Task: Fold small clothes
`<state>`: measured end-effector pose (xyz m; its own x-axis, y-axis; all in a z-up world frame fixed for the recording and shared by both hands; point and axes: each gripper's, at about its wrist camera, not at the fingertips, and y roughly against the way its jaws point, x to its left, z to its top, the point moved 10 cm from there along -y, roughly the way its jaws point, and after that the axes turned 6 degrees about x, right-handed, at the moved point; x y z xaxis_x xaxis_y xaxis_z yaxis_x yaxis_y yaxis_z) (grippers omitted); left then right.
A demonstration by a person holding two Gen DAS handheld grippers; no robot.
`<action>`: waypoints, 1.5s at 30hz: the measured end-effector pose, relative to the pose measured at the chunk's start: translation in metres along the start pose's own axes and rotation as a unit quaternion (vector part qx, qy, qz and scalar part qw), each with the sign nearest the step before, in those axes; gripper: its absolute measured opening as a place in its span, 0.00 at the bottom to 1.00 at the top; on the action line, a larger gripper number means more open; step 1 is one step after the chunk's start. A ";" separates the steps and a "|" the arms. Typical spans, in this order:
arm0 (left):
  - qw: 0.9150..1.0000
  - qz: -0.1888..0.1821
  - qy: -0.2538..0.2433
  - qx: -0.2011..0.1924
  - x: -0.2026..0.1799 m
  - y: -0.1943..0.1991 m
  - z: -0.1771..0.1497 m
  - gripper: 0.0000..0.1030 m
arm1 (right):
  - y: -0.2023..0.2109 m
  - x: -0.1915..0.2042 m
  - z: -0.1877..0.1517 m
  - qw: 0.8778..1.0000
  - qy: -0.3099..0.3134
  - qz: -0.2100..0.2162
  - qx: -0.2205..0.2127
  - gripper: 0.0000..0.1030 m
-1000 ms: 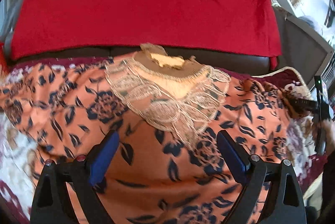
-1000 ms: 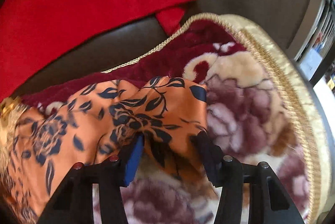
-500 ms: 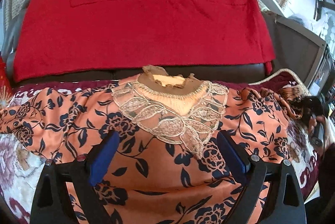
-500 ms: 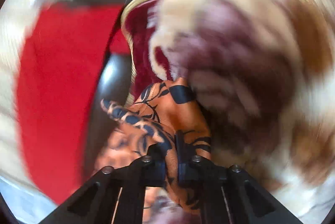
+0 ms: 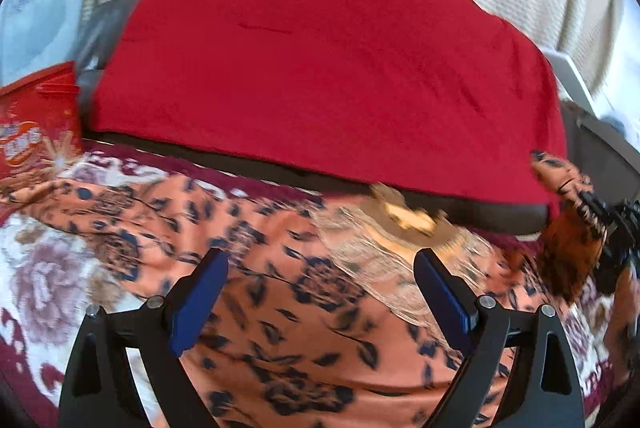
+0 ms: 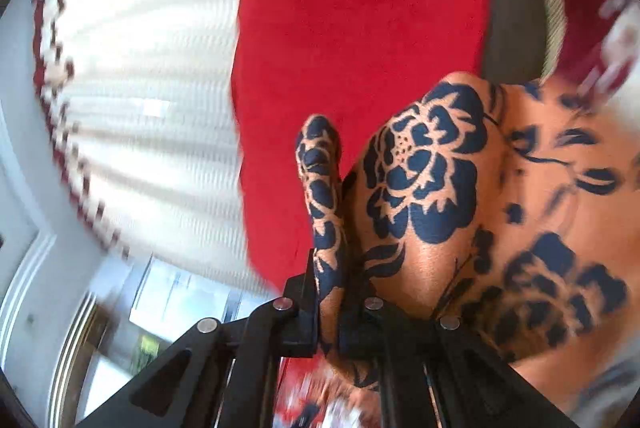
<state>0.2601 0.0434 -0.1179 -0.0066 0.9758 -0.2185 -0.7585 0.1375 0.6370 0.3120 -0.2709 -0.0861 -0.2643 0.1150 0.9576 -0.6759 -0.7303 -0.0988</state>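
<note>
Orange floral top (image 5: 280, 328) lies spread on the sofa's blanket (image 5: 36, 268); right gripper (image 6: 340, 288) pinches its sleeve tight, left gripper (image 5: 320, 292) hovers wide, empty. Carry the sleeve inward, keeping the fold flat.

The orange garment (image 5: 280, 308) with navy flowers is thin cloth with a satin sheen, trimmed at the neck with pale gold lace (image 5: 384, 256). Under it lies a plush, fuzzy floral blanket (image 5: 44, 268). At the far side a matt red cloth (image 5: 320, 67) drapes over smooth dark leather-like upholstery (image 5: 480, 211). The left gripper (image 5: 320, 280) is matt black plastic with blue ribbed pads and small metal pins.
</note>
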 end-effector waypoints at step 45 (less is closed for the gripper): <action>0.958 -0.265 0.009 0.104 -0.105 -0.049 -0.033 0.01 | 0.037 -0.088 -0.001 0.964 0.053 -0.258 -0.026 0.40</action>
<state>0.2768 -0.0710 -0.1509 0.3311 0.7564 -0.5641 -0.5112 0.6463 0.5666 0.3090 -0.3072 -0.1742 0.0496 0.5245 0.8499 -0.7693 -0.5226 0.3675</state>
